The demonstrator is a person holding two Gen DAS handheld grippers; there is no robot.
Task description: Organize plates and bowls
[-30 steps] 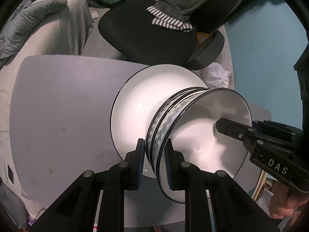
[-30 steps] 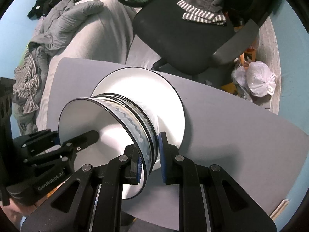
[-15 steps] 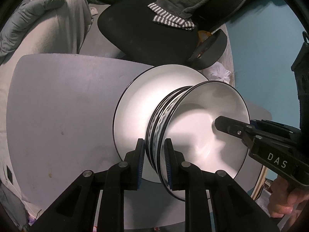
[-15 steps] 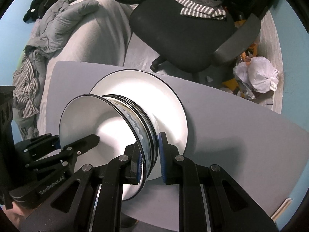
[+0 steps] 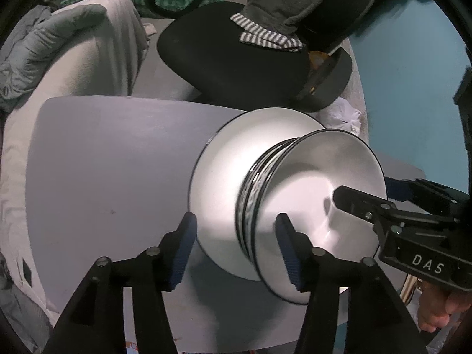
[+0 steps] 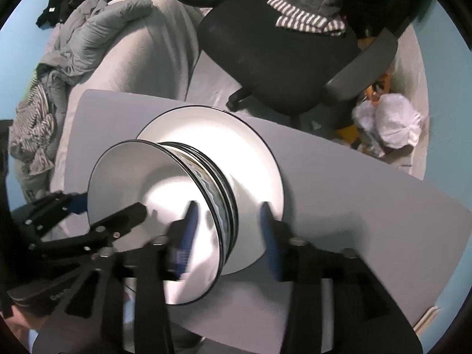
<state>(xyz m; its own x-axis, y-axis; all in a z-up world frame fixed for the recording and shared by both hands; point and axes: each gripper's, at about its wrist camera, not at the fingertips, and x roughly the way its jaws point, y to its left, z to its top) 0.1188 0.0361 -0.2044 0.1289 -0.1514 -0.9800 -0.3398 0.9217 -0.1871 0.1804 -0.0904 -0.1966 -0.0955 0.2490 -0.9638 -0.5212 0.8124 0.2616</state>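
A stack of white bowls with black rims and wavy grey side bands (image 5: pixel 295 206) stands on a white round plate with a black rim (image 5: pixel 224 177), which rests on the grey counter (image 5: pixel 103 177). The left tool (image 5: pixel 236 244) is opening; its blue pads straddle the bowl wall without pressing it. The right tool (image 6: pixel 227 230) is likewise opening, pads clear on either side of the opposite wall. The right tool's body reads "DAS". A black office chair (image 6: pixel 280 59) stands beyond the counter.
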